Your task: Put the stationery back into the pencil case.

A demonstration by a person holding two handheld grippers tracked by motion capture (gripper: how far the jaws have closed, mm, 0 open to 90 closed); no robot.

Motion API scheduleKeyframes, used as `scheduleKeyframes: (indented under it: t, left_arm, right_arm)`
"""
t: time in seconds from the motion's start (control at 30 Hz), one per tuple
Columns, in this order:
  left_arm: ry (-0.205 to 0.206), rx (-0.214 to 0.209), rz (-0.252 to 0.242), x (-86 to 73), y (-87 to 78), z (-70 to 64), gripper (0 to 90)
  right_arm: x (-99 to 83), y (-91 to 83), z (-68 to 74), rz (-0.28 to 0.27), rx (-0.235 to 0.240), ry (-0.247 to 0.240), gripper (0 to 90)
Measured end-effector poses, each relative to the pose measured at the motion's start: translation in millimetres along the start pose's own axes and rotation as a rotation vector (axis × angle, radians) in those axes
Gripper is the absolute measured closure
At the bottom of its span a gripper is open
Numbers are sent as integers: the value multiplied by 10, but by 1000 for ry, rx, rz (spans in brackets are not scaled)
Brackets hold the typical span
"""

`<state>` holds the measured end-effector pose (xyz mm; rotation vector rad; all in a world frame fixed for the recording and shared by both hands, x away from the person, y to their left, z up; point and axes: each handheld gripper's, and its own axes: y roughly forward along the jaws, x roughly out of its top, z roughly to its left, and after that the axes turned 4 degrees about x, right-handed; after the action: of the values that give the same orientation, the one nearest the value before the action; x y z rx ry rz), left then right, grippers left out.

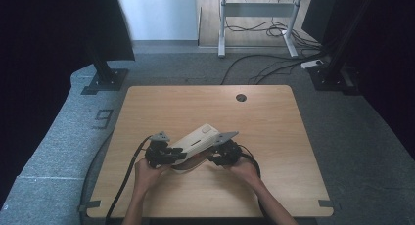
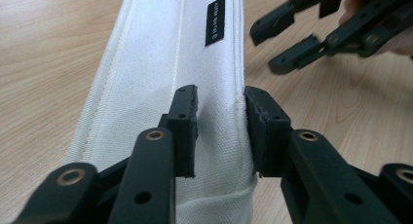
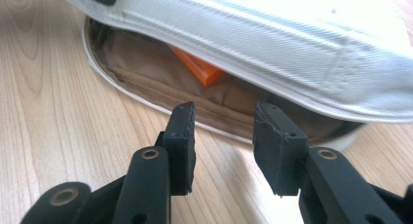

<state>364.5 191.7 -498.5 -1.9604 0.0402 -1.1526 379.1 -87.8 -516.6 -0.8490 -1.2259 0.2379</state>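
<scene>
Left gripper (image 2: 221,131) clamped on white pouch (image 2: 160,78) flap, lifting; right gripper (image 3: 224,136) spread before opening. Next: reaching inside for orange block (image 3: 202,70).

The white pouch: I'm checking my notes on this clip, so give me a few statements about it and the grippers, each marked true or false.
1. The white pouch gapes open, showing a brown lining. True.
2. An orange thing lies inside the pouch. True.
3. The pouch is blue. False: it is white, with a small black label.
4. The left gripper has its jaws on either side of the pouch's edge. True.
5. The right gripper clamps the orange thing. False: its jaws stand apart with nothing between them.
</scene>
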Motion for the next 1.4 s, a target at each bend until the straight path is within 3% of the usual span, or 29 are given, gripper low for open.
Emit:
scheduleKeyframes:
  t: [0.43, 0.63, 0.93, 1.07, 1.2, 1.4]
  left_arm:
    - [71, 38, 23, -47, 179, -97, 526]
    - [64, 24, 19, -40, 191, -84, 406]
    - [74, -5, -2, 6, 78, -111, 308]
    - [80, 6, -29, 15, -8, -130, 262]
    - [119, 26, -21, 10, -76, -158, 218]
    - [113, 18, -23, -15, -194, -103, 178]
  right_arm:
    - [-97, -93, -114, 4, -25, 32, 517]
    - [-125, -76, -113, 13, -32, 31, 456]
    - [-128, -170, -101, 0, -56, 29, 325]
    - [-126, -244, -81, -6, -76, 25, 279]
    - [-141, -313, -64, -1, -85, 10, 254]
    - [-209, -427, -51, -8, -101, 4, 221]
